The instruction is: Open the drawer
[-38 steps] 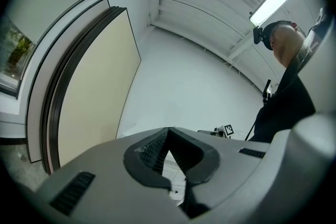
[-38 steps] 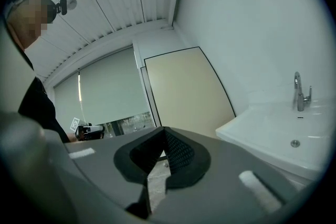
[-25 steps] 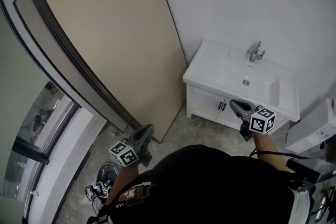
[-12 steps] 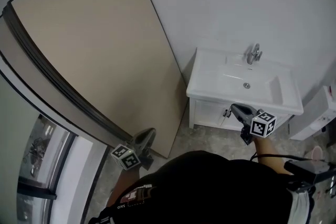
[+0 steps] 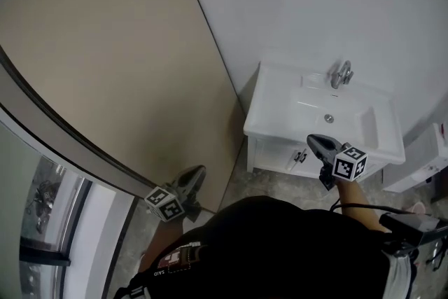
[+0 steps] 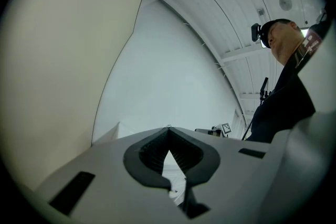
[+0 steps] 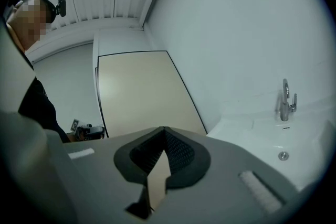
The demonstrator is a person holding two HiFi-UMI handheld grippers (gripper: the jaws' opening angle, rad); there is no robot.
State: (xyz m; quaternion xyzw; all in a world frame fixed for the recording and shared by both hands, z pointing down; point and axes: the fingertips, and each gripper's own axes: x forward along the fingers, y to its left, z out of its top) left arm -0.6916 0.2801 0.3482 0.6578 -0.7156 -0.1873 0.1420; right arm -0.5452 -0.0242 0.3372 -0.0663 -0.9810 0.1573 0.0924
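Plain white wall (image 5: 315,3), big beige door panel (image 5: 105,66), mottled grey floor (image 5: 271,183)

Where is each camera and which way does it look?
Head view: on the person's head, looking steeply down at sink cabinet and beige panel; shows torso, left gripper, right gripper.
Left gripper view: on the left gripper, looking along its shut jaws at panel and white wall; shoulder at right.
Right gripper view: on the right gripper, looking along its shut jaws at panel and faucet; person's dark clothing at left.
Shared: head and right gripper views both show the faucet.
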